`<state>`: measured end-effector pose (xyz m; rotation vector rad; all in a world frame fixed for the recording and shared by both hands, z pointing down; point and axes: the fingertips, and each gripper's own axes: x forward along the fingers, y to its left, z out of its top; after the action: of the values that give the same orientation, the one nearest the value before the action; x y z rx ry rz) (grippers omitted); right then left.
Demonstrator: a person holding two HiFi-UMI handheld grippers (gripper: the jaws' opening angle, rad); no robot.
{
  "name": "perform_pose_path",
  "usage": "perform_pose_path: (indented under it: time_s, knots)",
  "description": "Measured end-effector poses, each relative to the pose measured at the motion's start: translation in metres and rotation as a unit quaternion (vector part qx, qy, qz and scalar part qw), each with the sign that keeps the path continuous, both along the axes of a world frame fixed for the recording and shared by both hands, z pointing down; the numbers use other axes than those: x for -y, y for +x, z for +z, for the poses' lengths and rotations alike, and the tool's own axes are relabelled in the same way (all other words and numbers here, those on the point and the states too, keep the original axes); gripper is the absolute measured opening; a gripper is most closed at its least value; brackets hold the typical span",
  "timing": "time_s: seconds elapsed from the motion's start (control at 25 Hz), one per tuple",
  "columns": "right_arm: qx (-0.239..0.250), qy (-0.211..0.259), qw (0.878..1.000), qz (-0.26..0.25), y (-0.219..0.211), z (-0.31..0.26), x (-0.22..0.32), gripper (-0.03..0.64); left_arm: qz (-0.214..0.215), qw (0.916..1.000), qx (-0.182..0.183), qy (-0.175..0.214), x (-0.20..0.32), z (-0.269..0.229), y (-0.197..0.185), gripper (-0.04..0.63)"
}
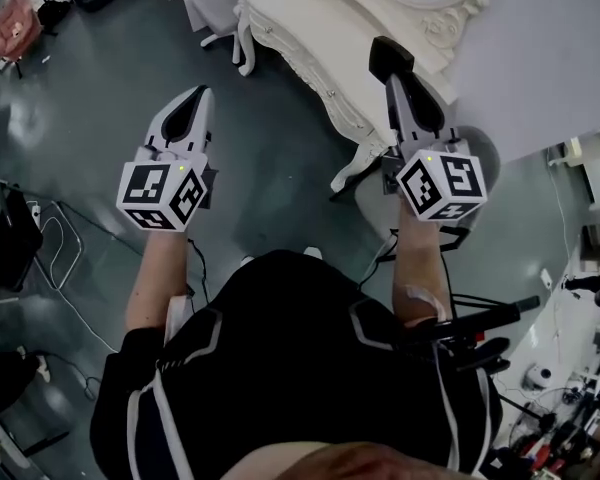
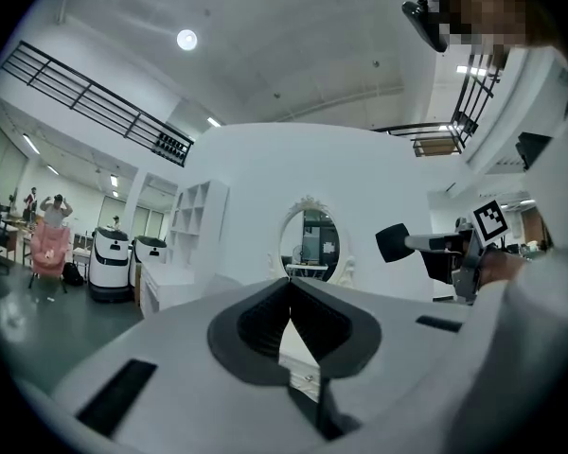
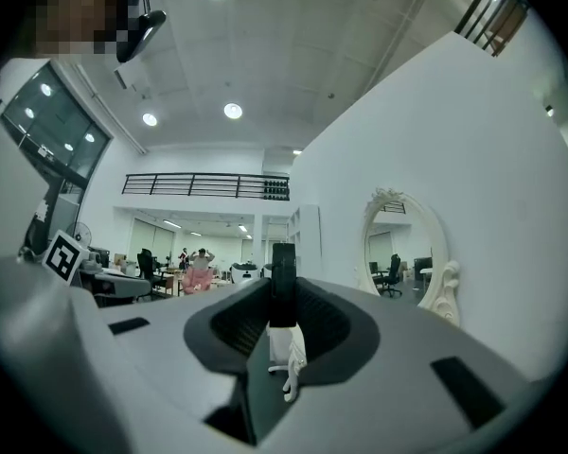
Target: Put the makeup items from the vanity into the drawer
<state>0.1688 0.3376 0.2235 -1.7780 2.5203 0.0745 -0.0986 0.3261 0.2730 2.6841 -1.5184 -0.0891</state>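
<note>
In the head view I hold both grippers out over the grey floor, short of the white carved vanity [image 1: 300,18]. My right gripper [image 1: 392,76] is shut on a slim black makeup item [image 1: 388,54], which stands up out of the jaws [image 3: 282,287]. My left gripper [image 1: 194,98] is shut, its tips touching with nothing between them [image 2: 289,308]. From the left gripper view, the right gripper [image 2: 426,246] and its black item [image 2: 393,242] show beside the oval mirror [image 2: 309,244]. No drawer and no other makeup items are visible.
The vanity's curved leg [image 1: 352,173] stands just ahead of my right gripper, with a grey round seat [image 1: 483,153] beside it. Cables [image 1: 65,233] trail on the floor at left. A pink chair [image 1: 13,23] sits far left. White shelving [image 2: 197,220] stands beyond.
</note>
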Motion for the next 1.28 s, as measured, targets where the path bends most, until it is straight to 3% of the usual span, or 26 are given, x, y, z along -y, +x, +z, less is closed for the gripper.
perform_pose_path:
  time_s: [0.16, 0.6, 1.0, 1.28]
  knots:
    - [-0.028, 0.007, 1.000, -0.002, -0.022, 0.000, -0.002, 0.089, 0.010, 0.9999, 0.005, -0.001, -0.002, 0.008, -0.015, 0.005]
    - [-0.038, 0.000, 0.999, 0.008, -0.057, 0.016, 0.013, 0.089, 0.025, 0.9994, 0.018, -0.012, 0.018, 0.023, -0.047, 0.005]
    - [-0.020, 0.008, 1.000, -0.019, -0.043, 0.024, 0.112, 0.089, 0.009, 0.9988, 0.046, -0.012, 0.102, 0.024, -0.036, 0.005]
    - [-0.020, 0.004, 0.999, -0.043, -0.028, 0.019, 0.183, 0.087, -0.007, 0.9989, 0.040, -0.023, 0.173, 0.017, -0.019, 0.005]
